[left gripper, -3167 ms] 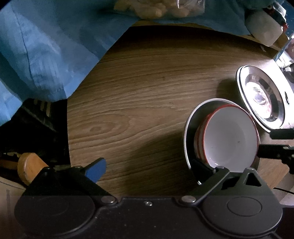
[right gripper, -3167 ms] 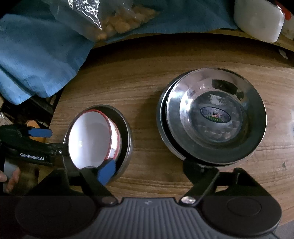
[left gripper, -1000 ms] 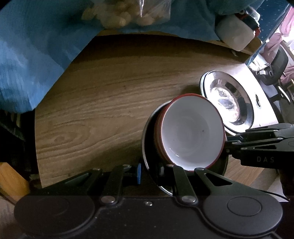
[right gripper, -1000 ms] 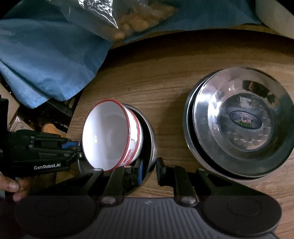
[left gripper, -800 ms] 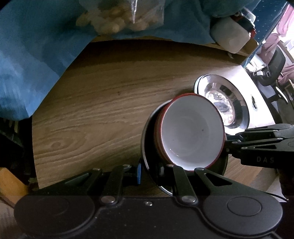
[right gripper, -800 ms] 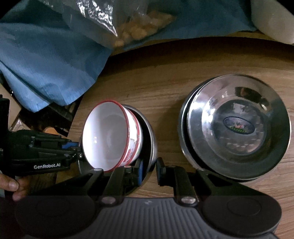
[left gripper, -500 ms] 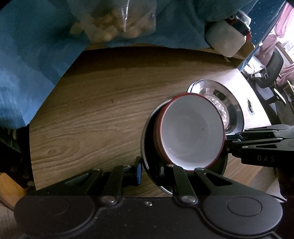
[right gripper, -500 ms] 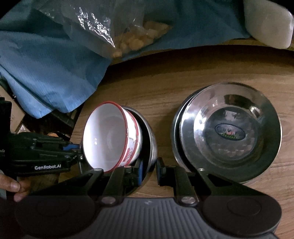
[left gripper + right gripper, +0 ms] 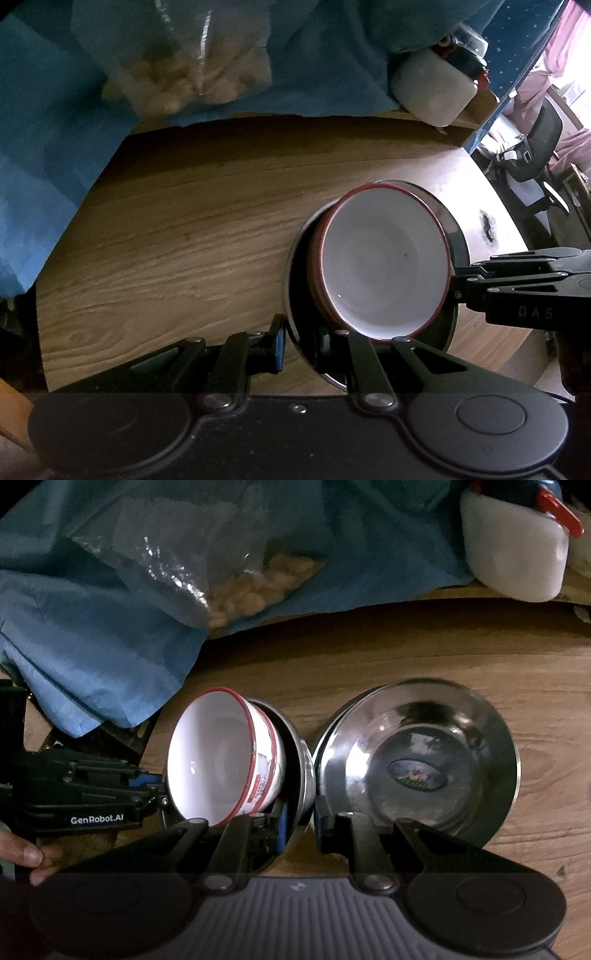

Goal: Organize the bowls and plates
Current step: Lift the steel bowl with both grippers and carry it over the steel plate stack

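Observation:
A white bowl with a red rim (image 9: 384, 269) sits inside a steel bowl (image 9: 295, 280); the pair is held above the wooden table (image 9: 184, 236). My left gripper (image 9: 299, 338) is shut on the steel bowl's near rim. My right gripper (image 9: 300, 821) is shut on the opposite rim of the steel bowl (image 9: 304, 764), with the white bowl (image 9: 218, 757) tilted inside it. A stack of steel plates (image 9: 421, 760) lies on the table just right of the bowls; in the left wrist view the bowls hide it.
A blue cloth (image 9: 110, 627) covers the back and left of the table, with a clear bag of pale snacks (image 9: 251, 587) on it. A white plastic container with a red cap (image 9: 513, 550) stands at the back right. An office chair (image 9: 535, 147) is beyond the table edge.
Both grippers, open 3.2 s ago, closed on the steel bowl's rim. They have carried the bowls to the right, up against the plate stack.

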A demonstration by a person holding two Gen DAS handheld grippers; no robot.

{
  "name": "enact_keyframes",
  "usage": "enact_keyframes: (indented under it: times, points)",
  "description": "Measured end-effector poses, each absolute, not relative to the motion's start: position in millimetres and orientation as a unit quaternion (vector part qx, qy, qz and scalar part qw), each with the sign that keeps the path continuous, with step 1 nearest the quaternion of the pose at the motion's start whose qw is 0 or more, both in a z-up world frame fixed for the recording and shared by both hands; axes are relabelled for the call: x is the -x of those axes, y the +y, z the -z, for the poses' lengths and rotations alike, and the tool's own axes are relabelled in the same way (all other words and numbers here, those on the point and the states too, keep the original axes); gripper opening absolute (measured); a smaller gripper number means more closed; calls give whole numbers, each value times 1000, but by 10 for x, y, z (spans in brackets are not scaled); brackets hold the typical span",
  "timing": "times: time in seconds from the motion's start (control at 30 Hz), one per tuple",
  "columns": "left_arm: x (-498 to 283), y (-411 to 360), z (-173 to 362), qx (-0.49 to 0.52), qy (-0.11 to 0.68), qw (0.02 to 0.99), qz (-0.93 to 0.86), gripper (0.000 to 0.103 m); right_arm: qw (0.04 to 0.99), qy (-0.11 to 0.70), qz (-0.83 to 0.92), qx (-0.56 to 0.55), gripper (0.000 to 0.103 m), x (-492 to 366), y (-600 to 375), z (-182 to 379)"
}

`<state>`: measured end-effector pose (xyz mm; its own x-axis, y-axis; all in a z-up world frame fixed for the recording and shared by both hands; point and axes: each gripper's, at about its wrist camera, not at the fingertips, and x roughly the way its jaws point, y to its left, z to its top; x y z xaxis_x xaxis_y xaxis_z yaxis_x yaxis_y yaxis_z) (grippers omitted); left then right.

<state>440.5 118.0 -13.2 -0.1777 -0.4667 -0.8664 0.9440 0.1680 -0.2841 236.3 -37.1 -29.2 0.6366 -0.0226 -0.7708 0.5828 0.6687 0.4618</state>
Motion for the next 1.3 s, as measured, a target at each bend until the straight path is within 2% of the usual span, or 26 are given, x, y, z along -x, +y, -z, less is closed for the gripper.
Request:
enact_keyframes:
  times: [1.3]
  points:
    - [-3640,336,274,-235,508,600,572,14,822,403,174,-362,17,-1720,-1358,513]
